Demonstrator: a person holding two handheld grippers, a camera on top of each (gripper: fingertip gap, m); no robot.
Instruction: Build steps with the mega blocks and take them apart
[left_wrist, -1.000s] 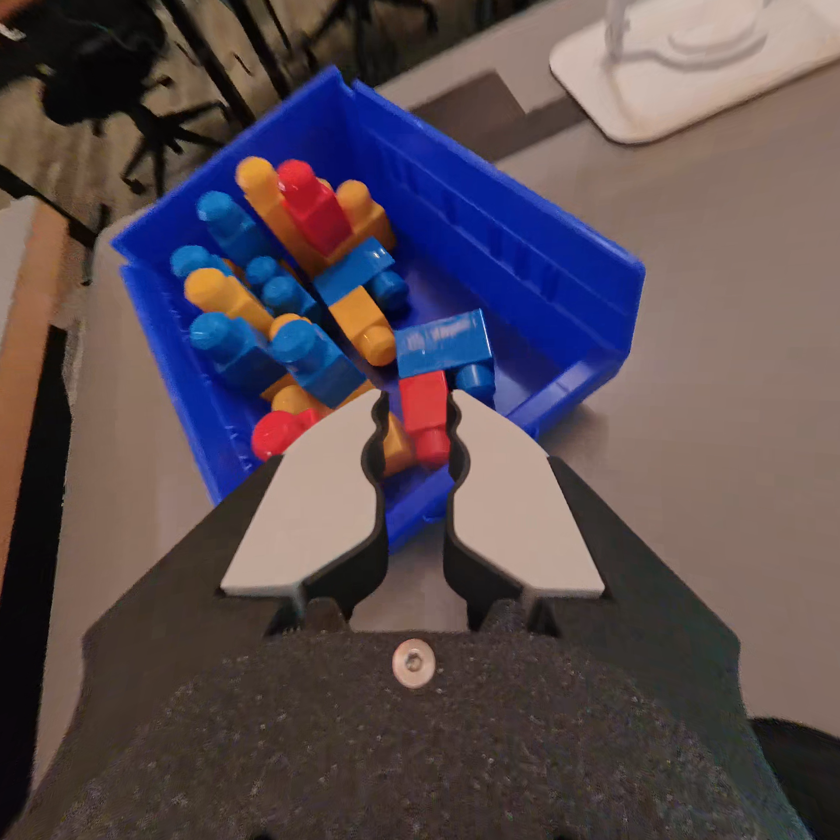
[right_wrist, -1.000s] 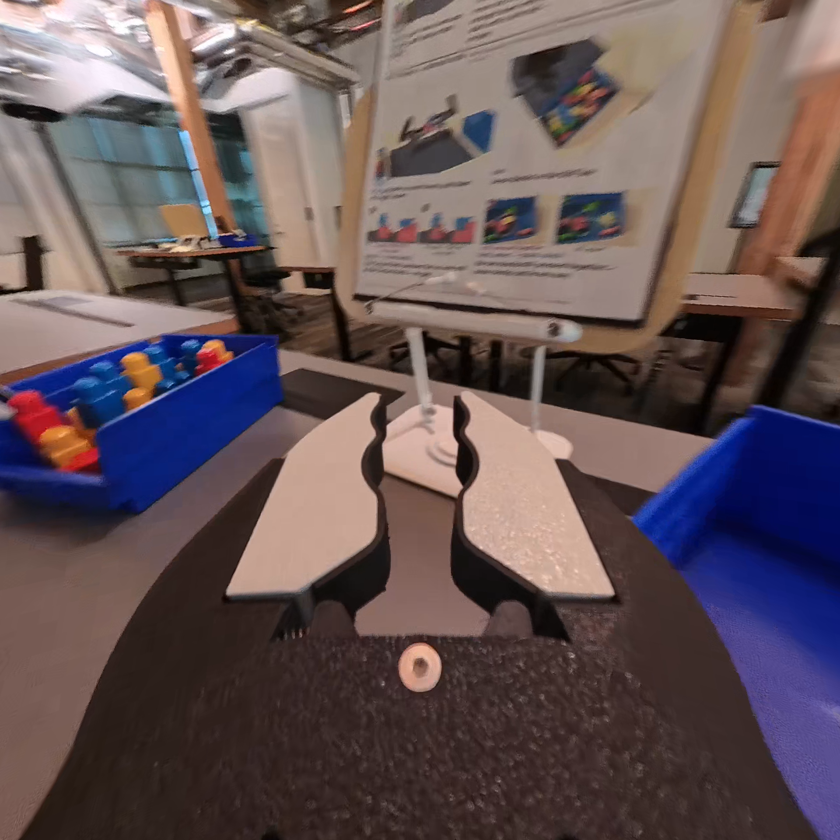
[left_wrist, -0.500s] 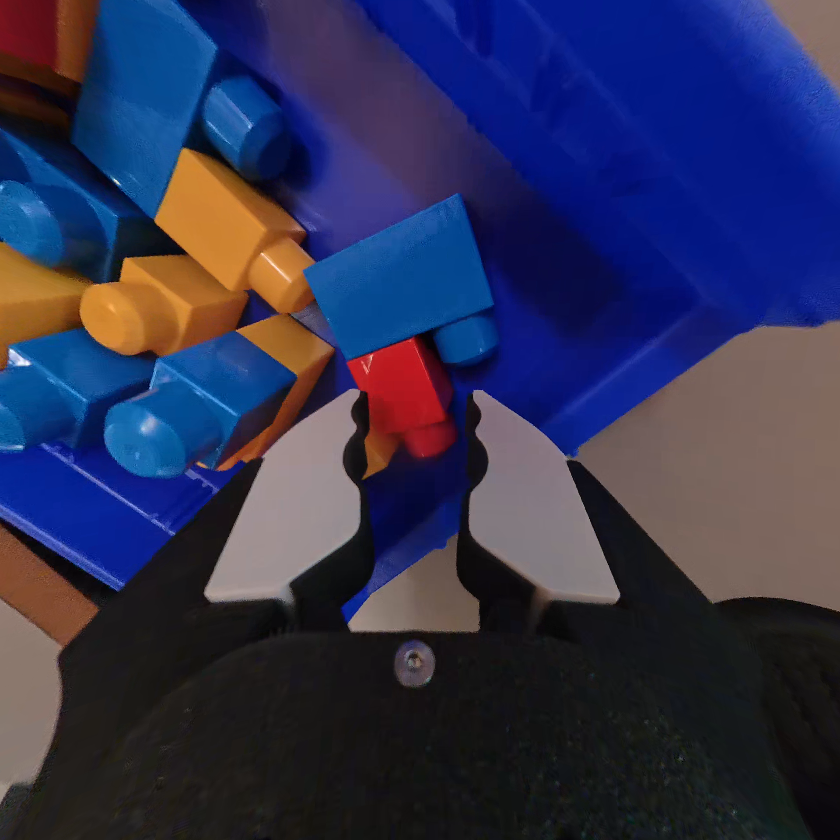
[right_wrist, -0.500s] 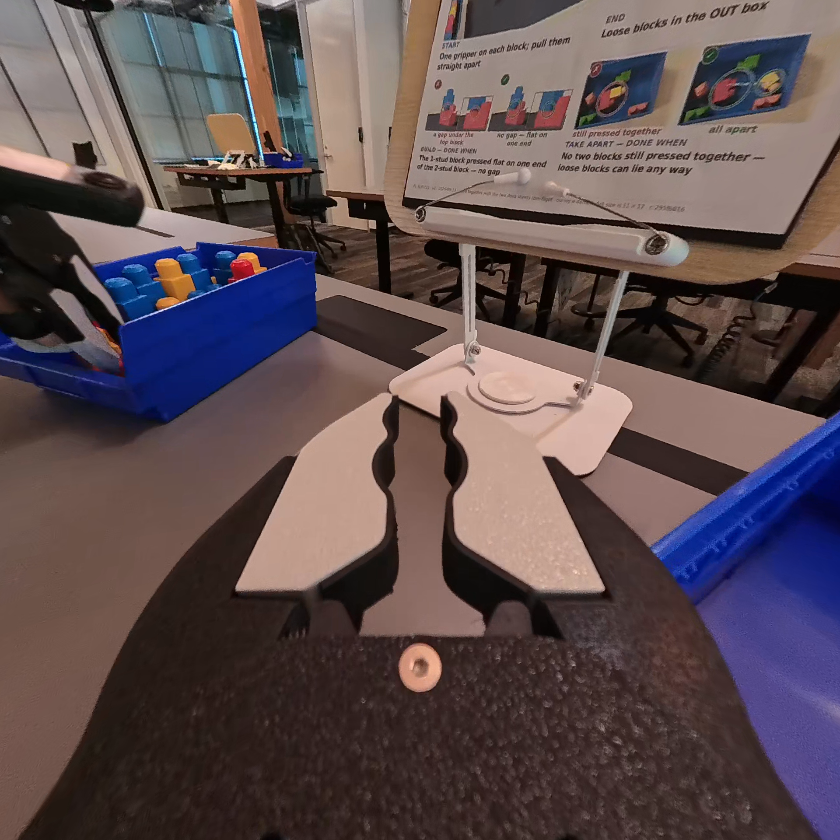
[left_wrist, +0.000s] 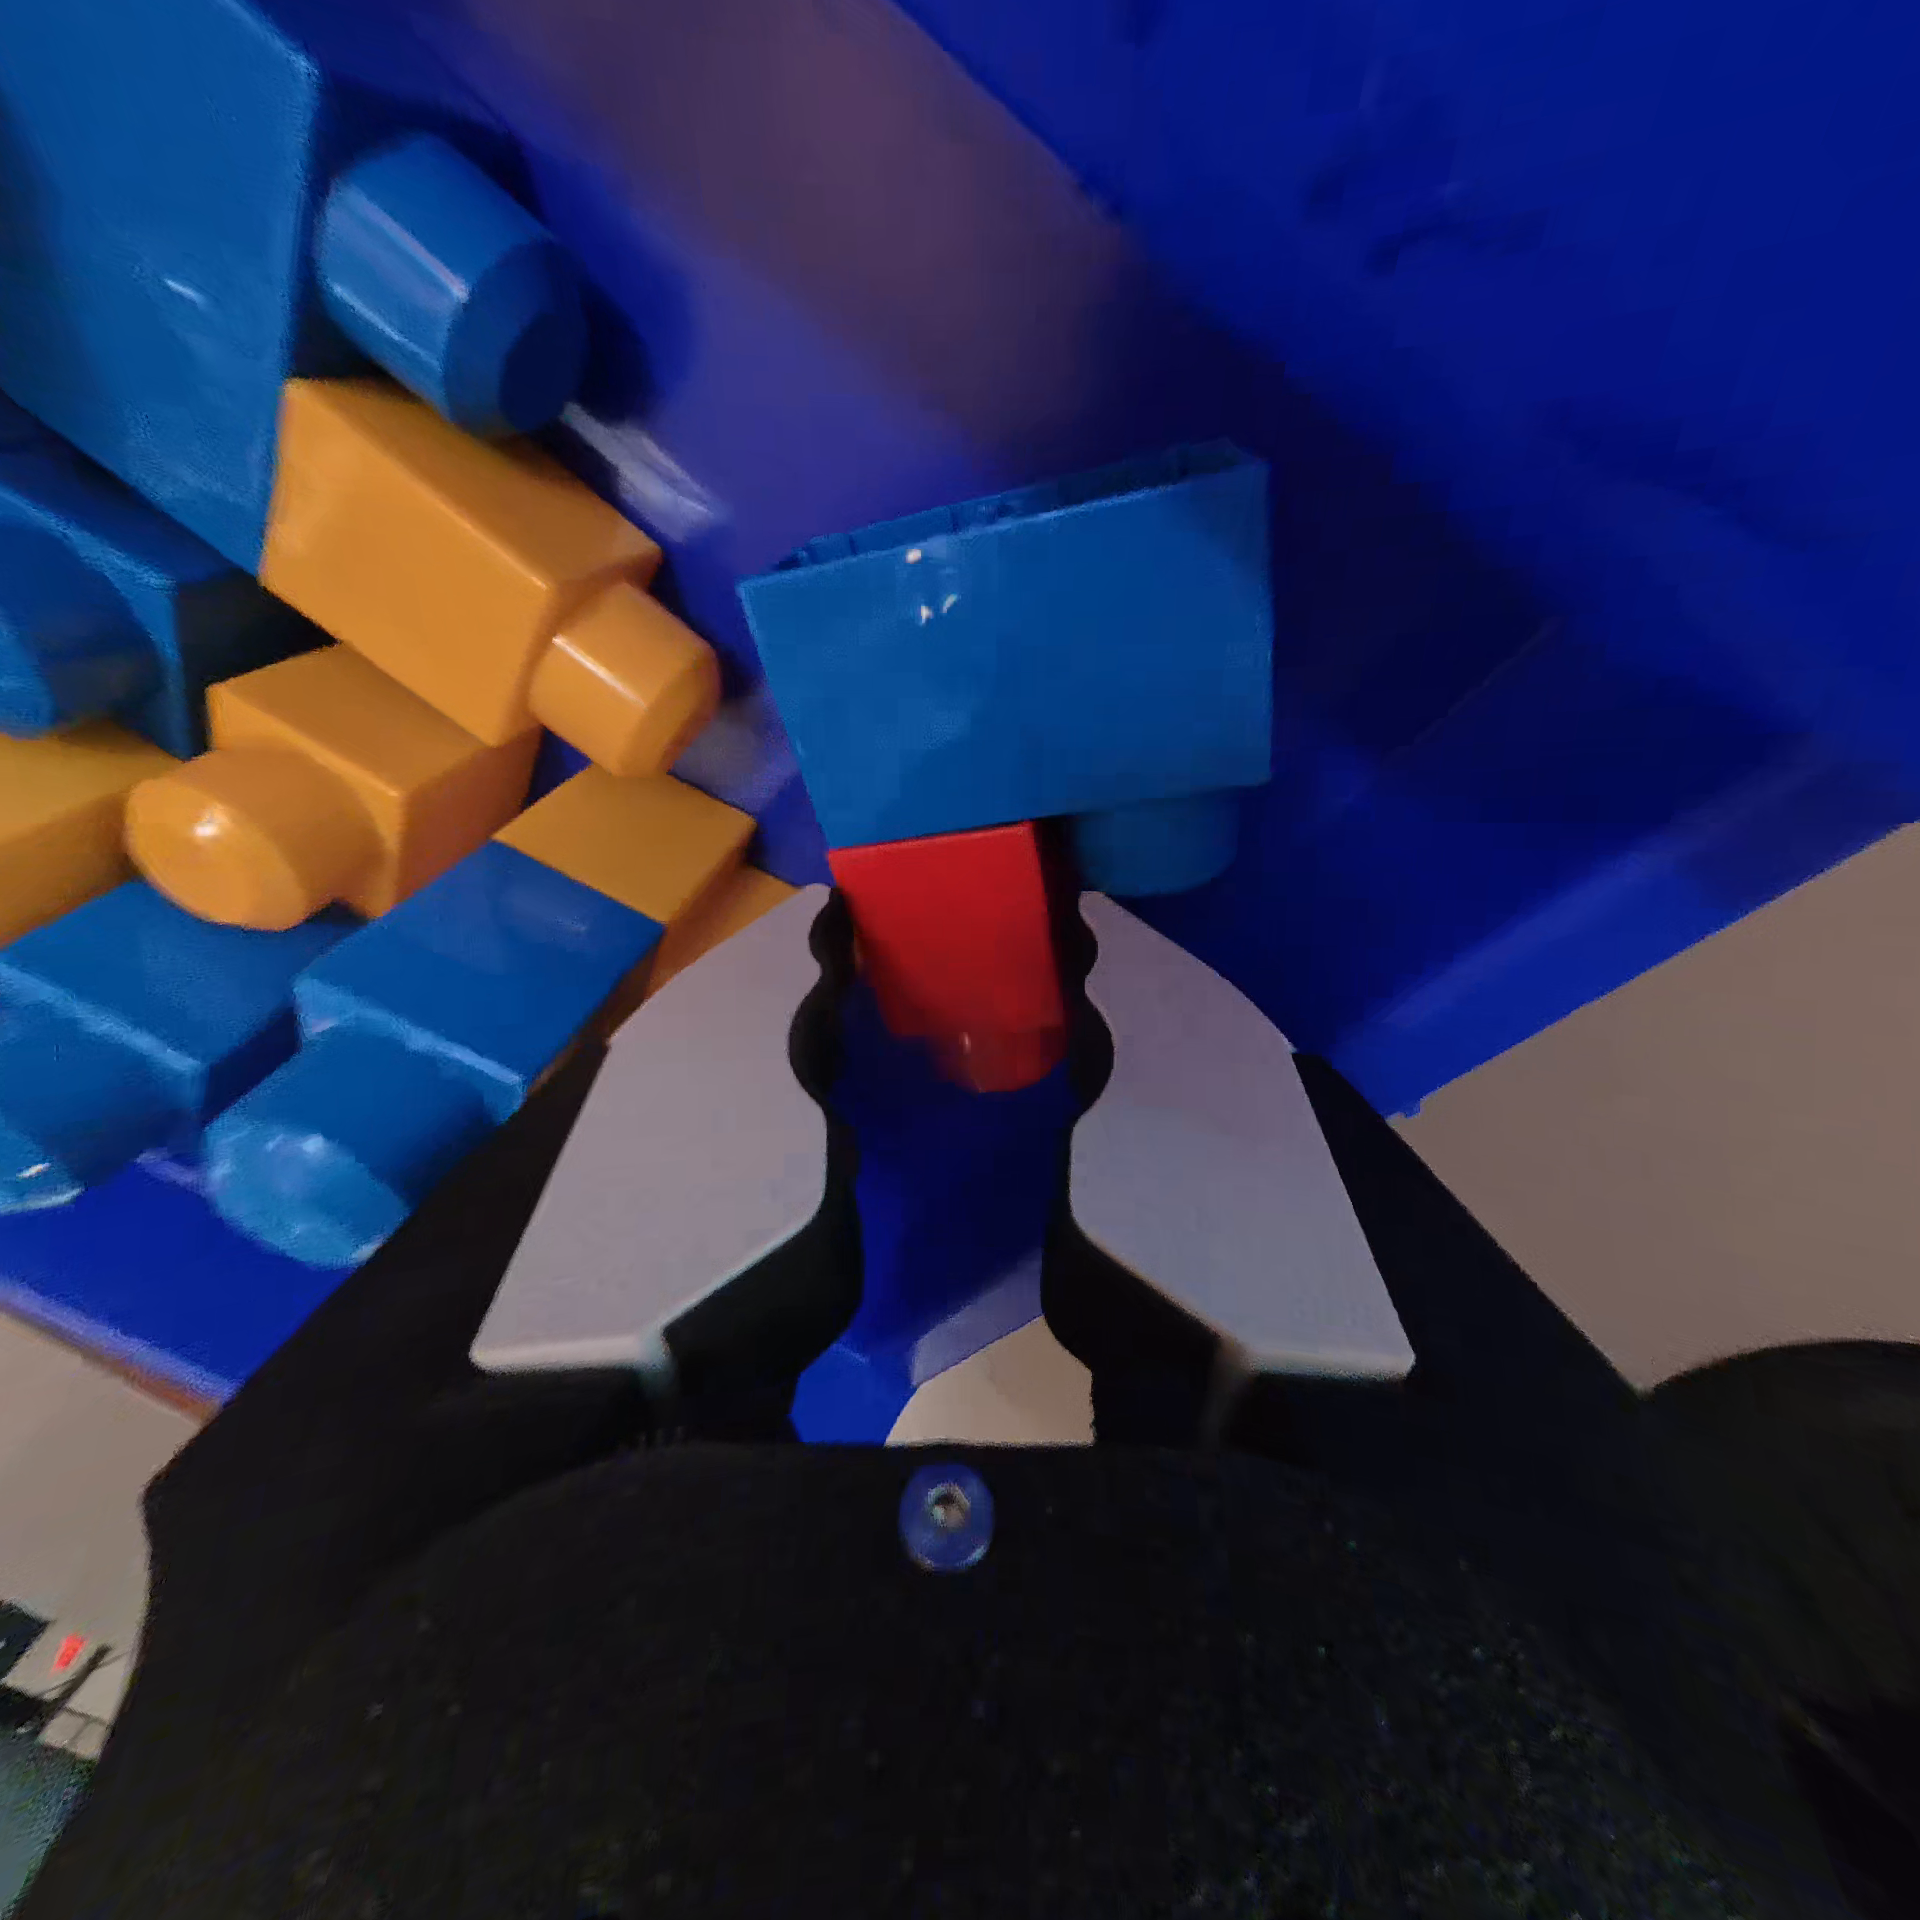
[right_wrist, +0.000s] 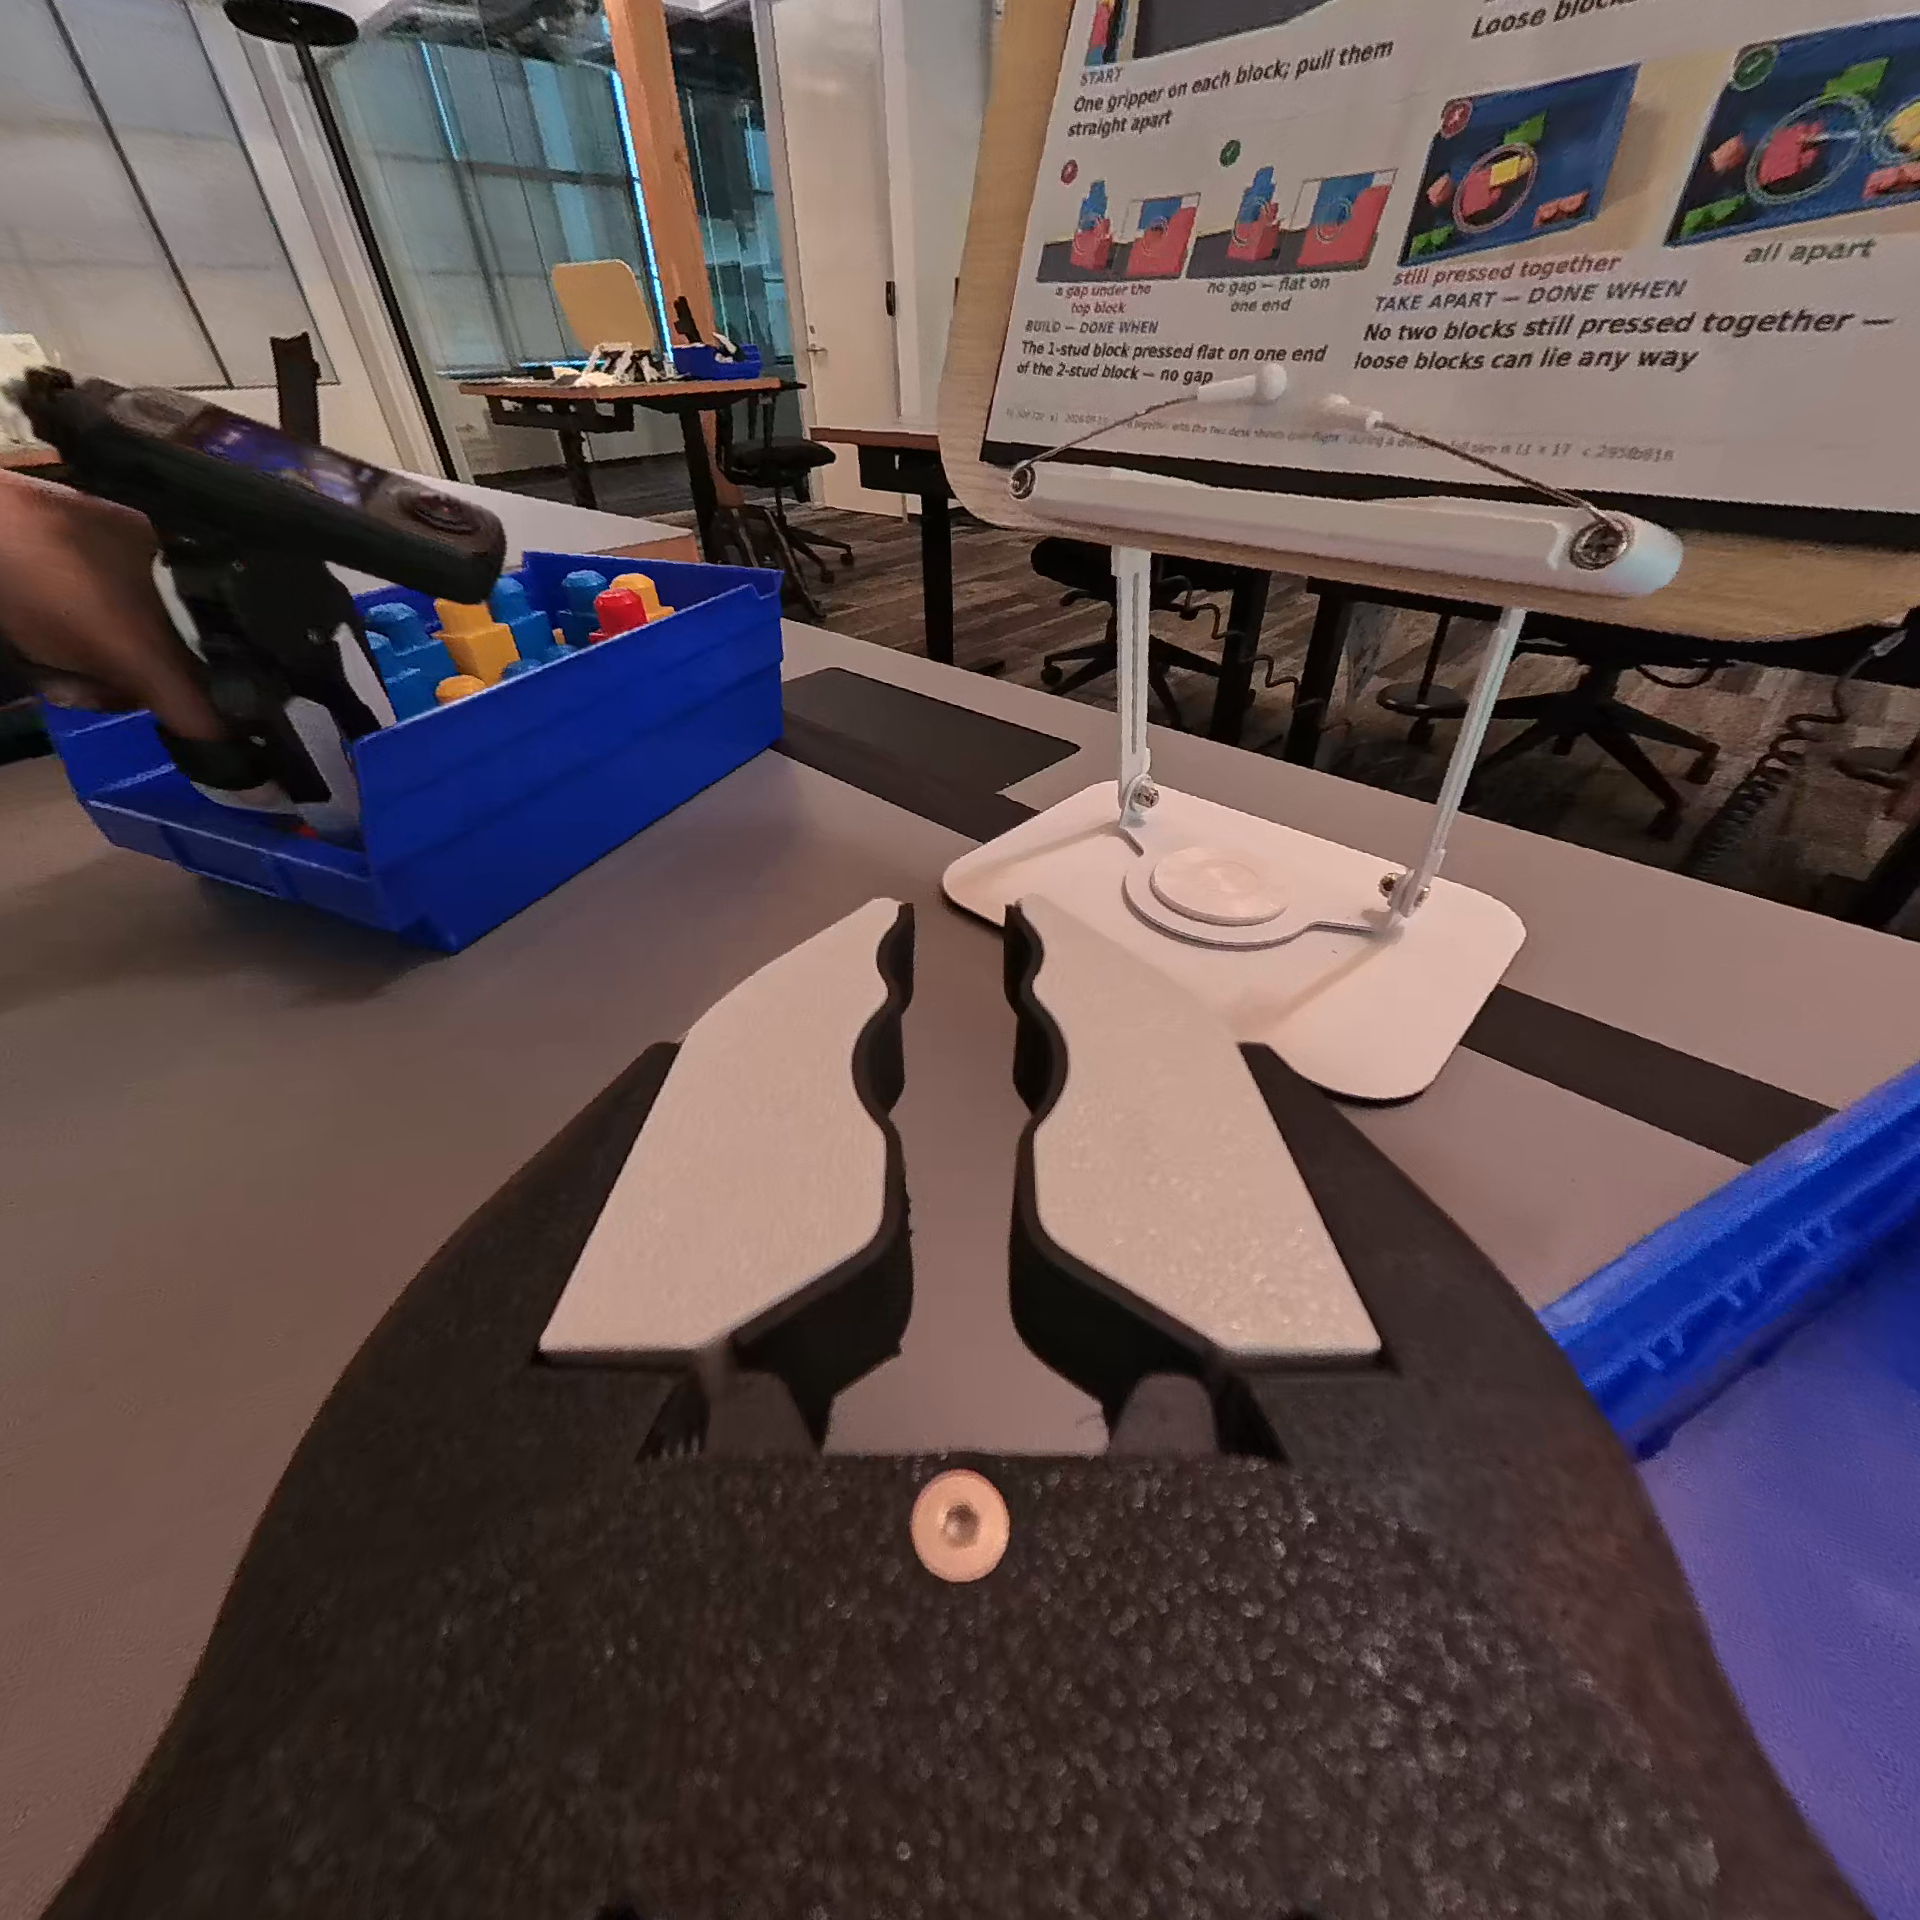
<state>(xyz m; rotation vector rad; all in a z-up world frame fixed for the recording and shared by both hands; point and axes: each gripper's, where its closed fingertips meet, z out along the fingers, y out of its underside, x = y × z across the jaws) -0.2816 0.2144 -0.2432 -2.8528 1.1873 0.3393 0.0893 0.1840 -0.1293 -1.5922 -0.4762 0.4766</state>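
Red hard-plastic one-stud block (left_wrist: 961, 940), pressed onto glossy blue two-stud block (left_wrist: 1023, 665) inside blue plastic bin (left_wrist: 1455, 312), sits between left gripper (left_wrist: 956, 935) tips, contact unclear. Probably light, rigid, slick; best pinched across flat sides. Right gripper (right_wrist: 958, 920) slightly parted, empty, above grey table (right_wrist: 312, 1039).

White document stand (right_wrist: 1236, 914) on grey bench (right_wrist: 312, 1091), base flat, two thin uprights carrying wooden board (right_wrist: 997, 312) with printed instruction sheet (right_wrist: 1455, 208). Black strip (right_wrist: 914, 727) across bench, running under stand base. Behind: second desk (right_wrist: 623, 390) with clutter on top, black office chairs (right_wrist: 769, 488), wooden column (right_wrist: 655, 156), tall glazed partitions (right_wrist: 468, 208), black floor-lamp pole (right_wrist: 353, 208). Patterned carpet (right_wrist: 1558, 748) under far chairs. Bench surface also in left wrist view (left_wrist: 1662, 1091), beside bin corner.
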